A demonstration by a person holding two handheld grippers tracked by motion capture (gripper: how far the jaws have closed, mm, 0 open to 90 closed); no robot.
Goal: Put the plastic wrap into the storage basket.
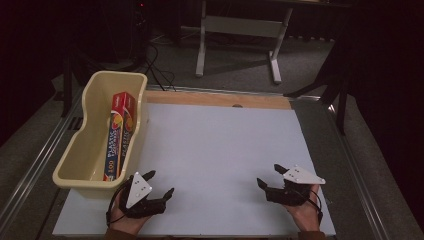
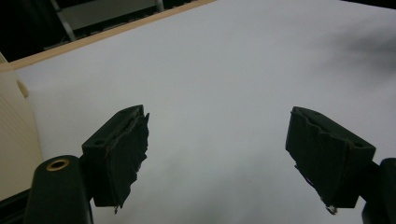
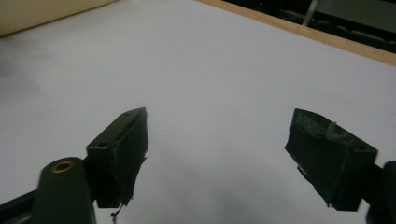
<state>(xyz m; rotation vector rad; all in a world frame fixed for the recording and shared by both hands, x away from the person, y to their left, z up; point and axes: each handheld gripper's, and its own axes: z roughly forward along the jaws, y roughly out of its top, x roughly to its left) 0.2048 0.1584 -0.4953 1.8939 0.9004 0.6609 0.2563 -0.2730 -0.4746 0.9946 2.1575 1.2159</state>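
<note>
Grippers both empty, jaws wide apart, resting low over the near edge of the white table [image 1: 220, 150]. Left gripper [image 1: 161, 184] sits at near left, just beside the near end of the cream plastic bin [image 1: 80, 172]; right gripper [image 1: 267, 176] at near right, well apart from everything. Box of plastic wrap [image 1: 119, 135] lies inside the bin, lengthwise, leaning against the right wall, far end raised toward the far rim.

Left gripper view: open jaws over bare white surface, bin wall [image 2: 16, 140] at the left edge. Right gripper view: open jaws, bare table, bin side [image 3: 42, 11] in the far left corner.

Risks, as a judgement — a reach by the left gripper could clip the bin's near rim and shove the light bin; the box is long and slick, so a grab at one end may let it pivot or slip; the high wall crowds the jaws.

Around: table is bare between the grippers — nothing blocks. Wooden strip [image 1: 215, 98] along the far edge, desk legs [image 1: 240, 40] beyond on the floor.
</note>
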